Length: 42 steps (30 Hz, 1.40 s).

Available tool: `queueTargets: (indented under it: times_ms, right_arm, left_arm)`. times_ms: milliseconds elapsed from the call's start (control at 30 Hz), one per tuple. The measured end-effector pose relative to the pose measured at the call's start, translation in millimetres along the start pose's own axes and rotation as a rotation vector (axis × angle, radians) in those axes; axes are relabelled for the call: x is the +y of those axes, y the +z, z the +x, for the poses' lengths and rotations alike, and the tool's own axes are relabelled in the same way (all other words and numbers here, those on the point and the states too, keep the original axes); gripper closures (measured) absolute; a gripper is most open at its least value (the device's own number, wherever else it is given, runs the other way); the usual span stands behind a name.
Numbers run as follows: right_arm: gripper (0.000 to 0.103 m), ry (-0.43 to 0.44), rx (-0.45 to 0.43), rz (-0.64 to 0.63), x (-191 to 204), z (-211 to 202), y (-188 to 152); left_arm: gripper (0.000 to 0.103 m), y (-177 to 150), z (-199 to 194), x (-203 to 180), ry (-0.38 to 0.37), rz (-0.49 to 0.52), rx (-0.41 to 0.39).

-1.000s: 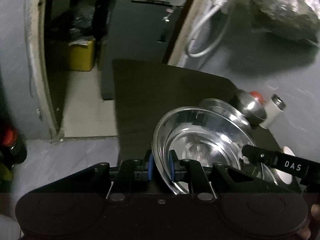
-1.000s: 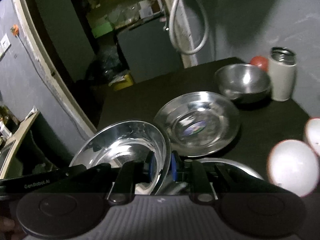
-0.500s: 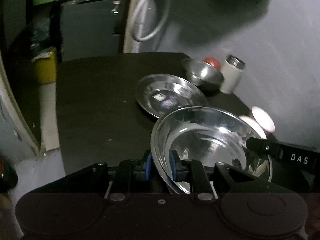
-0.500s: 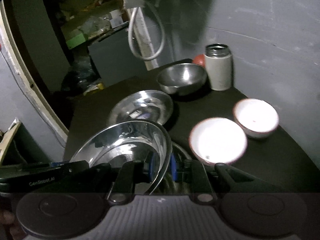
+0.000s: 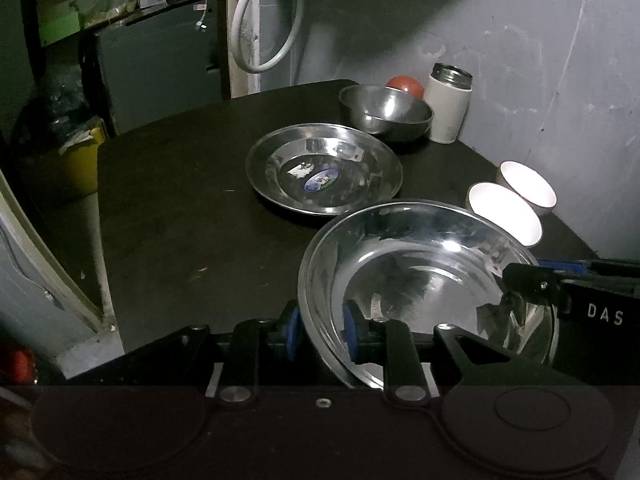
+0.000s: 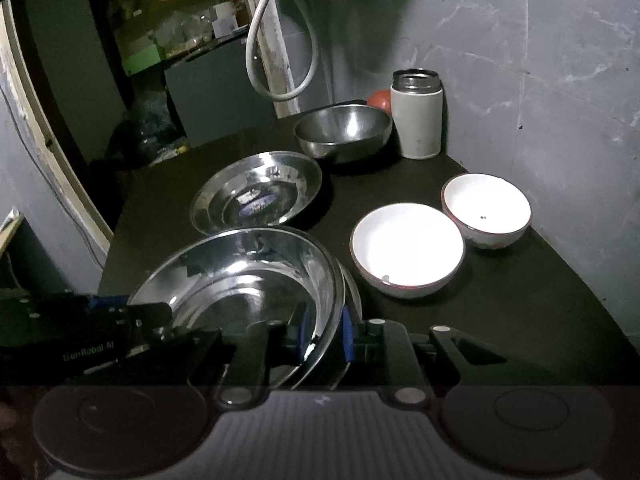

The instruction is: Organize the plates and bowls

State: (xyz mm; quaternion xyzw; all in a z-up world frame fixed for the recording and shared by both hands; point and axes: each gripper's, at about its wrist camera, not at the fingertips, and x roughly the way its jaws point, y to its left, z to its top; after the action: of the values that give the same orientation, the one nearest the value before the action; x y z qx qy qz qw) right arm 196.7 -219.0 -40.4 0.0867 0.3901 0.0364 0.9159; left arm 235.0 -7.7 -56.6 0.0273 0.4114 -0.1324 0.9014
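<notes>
Held plate: a shiny steel plate, deep-rimmed, tilted, gripped at opposite rim edges by both grippers near the front of the dark worktop; nothing lies in it, only reflections.
Left gripper: the left gripper has its blue-padded fingers clamped on the plate's near-left rim, one pad outside and one inside.
Right gripper: the right gripper has its fingers pinched on the plate's right rim; in the right wrist view a second rim edge shows just beneath the held plate, too hidden to say what it belongs to.
Second plate: another steel plate lies flat on the worktop just beyond the held one, with an oval blue label stuck at its centre and no other contents.
Steel bowl: a steel bowl stands upright behind the flat plate, near the wall; its inside looks bare.
White bowls: a large white bowl with a dark rim sits to the right of the held plate, a small speck near its front edge; a smaller white bowl stands just beside it, towards the wall, with one tiny dark speck inside.
Flask: a pale flask with a metal mouth, lid off, stands upright next to the steel bowl; its contents cannot be seen.
Red object: a round red object is partly hidden behind the bowl and flask.
</notes>
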Motion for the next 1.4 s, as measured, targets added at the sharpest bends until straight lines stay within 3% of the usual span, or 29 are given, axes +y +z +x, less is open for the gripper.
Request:
queueTargets:
  times_ms: [1400]
  right_arm:
    - [0.072,-0.084,0.006,-0.141,11.2,18.6,-5.9]
  left_arm:
    - [0.079,-2.7,23.8,-1.8,0.004,0.026,0.051]
